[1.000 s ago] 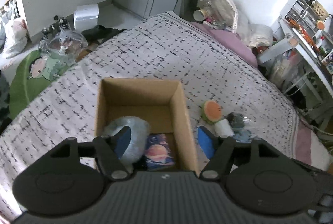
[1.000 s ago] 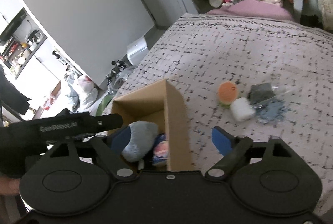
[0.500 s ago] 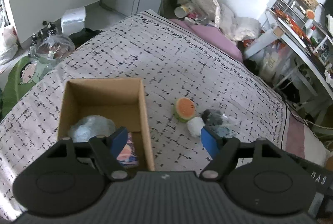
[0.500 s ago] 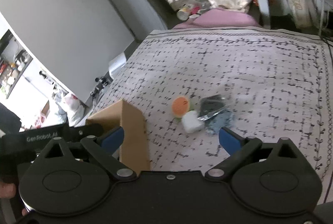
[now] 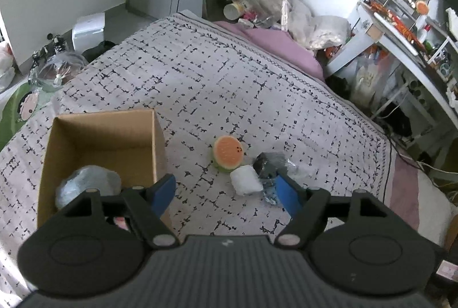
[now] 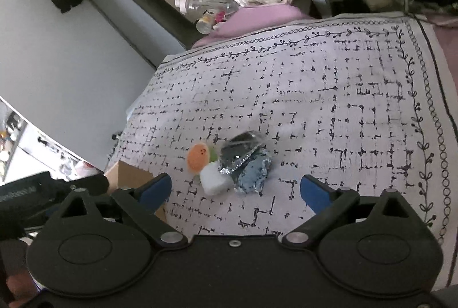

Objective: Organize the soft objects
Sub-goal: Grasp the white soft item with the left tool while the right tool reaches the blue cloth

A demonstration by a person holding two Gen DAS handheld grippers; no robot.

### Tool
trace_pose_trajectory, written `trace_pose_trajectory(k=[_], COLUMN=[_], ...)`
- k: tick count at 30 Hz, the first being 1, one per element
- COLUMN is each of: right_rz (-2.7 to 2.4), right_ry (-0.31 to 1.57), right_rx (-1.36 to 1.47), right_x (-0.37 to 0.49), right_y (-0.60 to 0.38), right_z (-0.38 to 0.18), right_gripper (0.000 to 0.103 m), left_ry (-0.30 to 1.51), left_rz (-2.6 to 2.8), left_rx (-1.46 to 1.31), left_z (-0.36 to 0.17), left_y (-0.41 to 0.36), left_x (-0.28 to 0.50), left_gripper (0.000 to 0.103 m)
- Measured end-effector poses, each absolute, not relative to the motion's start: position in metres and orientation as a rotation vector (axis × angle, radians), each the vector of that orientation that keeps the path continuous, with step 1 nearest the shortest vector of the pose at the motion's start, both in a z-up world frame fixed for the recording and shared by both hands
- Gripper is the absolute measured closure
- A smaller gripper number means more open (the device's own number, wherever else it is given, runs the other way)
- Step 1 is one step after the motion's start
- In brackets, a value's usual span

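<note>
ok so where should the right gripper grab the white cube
Take the white cube across its two free flat sides, coming down from above and from the near side. Its far side sits against the orange plush and the wrapped bundle, so a finger there would likely nudge them. The right gripper is open, probably wide enough to straddle it.

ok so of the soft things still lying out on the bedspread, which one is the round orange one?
The watermelon-slice plush: a round orange face with a green rim, lying at the box-side end of the cluster. The white block beside it is squarish, and the other two are plastic-wrapped bundles, dark and blue.
</note>
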State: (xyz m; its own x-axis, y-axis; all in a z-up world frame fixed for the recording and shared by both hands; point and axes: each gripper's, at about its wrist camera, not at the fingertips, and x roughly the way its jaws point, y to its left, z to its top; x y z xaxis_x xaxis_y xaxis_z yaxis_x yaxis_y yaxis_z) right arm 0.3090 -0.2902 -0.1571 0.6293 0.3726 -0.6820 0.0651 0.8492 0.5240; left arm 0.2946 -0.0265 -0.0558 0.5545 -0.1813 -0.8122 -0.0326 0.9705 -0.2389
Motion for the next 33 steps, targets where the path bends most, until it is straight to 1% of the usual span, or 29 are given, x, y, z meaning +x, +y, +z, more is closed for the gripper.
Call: trace_pose_trajectory(k=[1,3,6,11,13,15,17,19,22,23,24,26,28,30,33], right_rz=[0.186,0.186,0.186,0.19,0.189,0.192,0.193,0.195,0.186,0.184,0.183,0.175,0.171,0.171,0.176], right_ry=[0.887,0.907,0.942,0.965,0.98,1.003,1.024,1.033,1.046,1.054,1.06,1.074,1.079,1.085,1.09], right_rx=[0.552,0.569,0.599,0.639,0.662,0.692,0.716,0.729,0.723,0.726,0.728,0.732,0.731,0.731,0.723], right_x=[0.311,0.317,0.325,0.333,0.338,0.343,0.348,0.352,0.358,0.362,0.364,0.368,0.371,0.374,0.378], right_y=[-0.291,-0.293,-0.296,-0.299,-0.301,-0.303,-0.303,-0.303,-0.3,-0.3,-0.299,-0.299,-0.298,-0.297,-0.295], right_z=[-0.16,-0.168,-0.18,-0.193,-0.199,-0.208,-0.216,-0.22,-0.228,-0.231,-0.234,-0.239,-0.243,-0.246,-0.249], right_gripper=[0.011,0.02,0.026,0.029,0.032,0.04,0.042,0.042,0.043,0.046,0.048,0.048,0.049,0.049,0.05], left_ry=[0.989,1.0,1.01,1.037,1.053,1.068,1.071,1.07,1.076,1.079,1.084,1.098,1.113,1.125,1.145], left_rz=[-0.087,-0.086,-0.085,-0.111,-0.113,-0.102,-0.088,-0.083,-0.087,-0.087,-0.084,-0.077,-0.068,-0.052,-0.037], left_rx=[-0.246,-0.26,-0.264,-0.233,-0.239,-0.256,-0.27,-0.289,-0.303,-0.305,-0.303,-0.291,-0.28,-0.278,-0.284], left_z=[-0.059,-0.063,-0.071,-0.086,-0.094,-0.103,-0.11,-0.117,-0.127,-0.131,-0.135,-0.142,-0.149,-0.155,-0.166], left_y=[-0.028,-0.032,-0.039,-0.055,-0.058,-0.059,-0.061,-0.061,-0.066,-0.068,-0.069,-0.073,-0.075,-0.075,-0.074], left_x=[0.298,0.302,0.309,0.322,0.328,0.334,0.34,0.345,0.353,0.356,0.359,0.365,0.371,0.374,0.38], left_gripper=[0.027,0.027,0.027,0.027,0.027,0.027,0.027,0.028,0.032,0.033,0.036,0.042,0.054,0.06,0.061])
